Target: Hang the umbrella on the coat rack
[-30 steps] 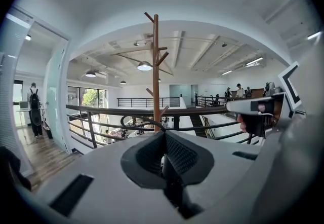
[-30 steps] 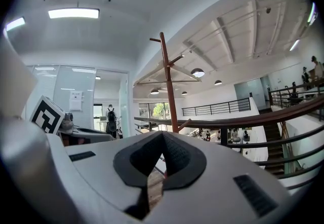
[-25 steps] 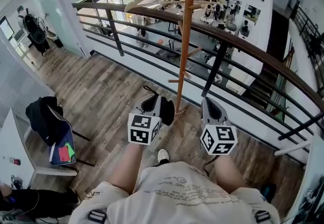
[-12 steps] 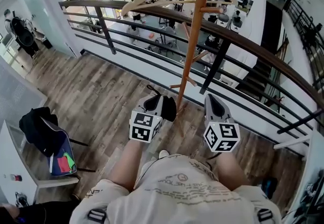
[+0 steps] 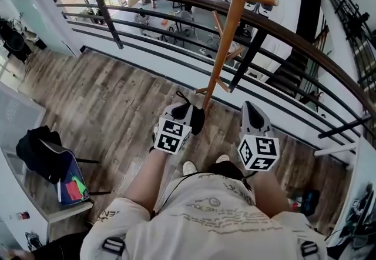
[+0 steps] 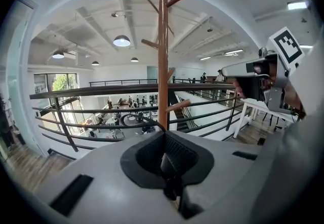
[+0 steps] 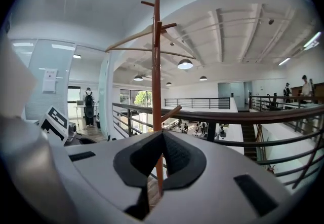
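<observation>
Left gripper (image 5: 183, 113), jaws clamped on the folded umbrella (image 5: 197, 122), lies nearest the coat rack (image 5: 229, 35) pole, its strap loop (image 5: 183, 99) pointing poleward; right gripper (image 5: 250, 110), closed on nothing, flanks the pole's far side.

Coat rack (image 5: 228, 29) stands at 12 o'clock, its foot on the floor between and just ahead of the two claws. The railing (image 5: 294, 38) runs behind it from 10 to 3 o'clock. Left claw (image 5: 183, 113) at 11 o'clock with the umbrella (image 5: 197, 122) in it, just beside the rack's foot; right claw (image 5: 249, 110) at 1 o'clock, apart from the pole; chair (image 5: 70, 181) with a bag (image 5: 35, 147) on it well apart at 8 o'clock.
</observation>
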`<state>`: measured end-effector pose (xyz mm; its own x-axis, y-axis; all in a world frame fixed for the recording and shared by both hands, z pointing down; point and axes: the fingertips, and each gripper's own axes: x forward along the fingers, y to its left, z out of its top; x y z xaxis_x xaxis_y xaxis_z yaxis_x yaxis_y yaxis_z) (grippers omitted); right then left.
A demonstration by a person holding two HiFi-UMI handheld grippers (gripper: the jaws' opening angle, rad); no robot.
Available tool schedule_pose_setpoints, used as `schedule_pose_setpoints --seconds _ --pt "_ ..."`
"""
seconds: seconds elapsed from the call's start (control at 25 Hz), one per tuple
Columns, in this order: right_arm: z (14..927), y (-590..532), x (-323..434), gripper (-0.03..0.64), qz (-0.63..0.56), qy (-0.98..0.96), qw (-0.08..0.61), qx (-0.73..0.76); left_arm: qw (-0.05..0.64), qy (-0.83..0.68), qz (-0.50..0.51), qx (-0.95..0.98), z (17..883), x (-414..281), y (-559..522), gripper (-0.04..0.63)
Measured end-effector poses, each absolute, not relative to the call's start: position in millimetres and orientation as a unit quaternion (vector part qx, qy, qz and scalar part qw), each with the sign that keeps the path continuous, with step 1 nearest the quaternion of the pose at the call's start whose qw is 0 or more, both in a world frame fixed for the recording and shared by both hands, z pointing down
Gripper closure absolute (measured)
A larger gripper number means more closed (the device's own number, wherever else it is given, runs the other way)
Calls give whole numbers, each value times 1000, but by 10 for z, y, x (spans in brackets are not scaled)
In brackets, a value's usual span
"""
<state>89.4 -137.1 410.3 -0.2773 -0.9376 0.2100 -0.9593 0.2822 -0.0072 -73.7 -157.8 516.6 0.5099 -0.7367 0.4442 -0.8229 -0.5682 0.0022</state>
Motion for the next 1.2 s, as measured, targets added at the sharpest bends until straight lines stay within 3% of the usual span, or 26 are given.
schedule_pose_setpoints --seconds 0.4,1.2 --pt "4328 -1668 1222 618 81 -775 107 618 120 -416 265 862 5857 -504 -1944 587" --pt "4399 -2137 1594 618 85 -777 128 610 167 -403 318 842 6419 -247 -2208 586"
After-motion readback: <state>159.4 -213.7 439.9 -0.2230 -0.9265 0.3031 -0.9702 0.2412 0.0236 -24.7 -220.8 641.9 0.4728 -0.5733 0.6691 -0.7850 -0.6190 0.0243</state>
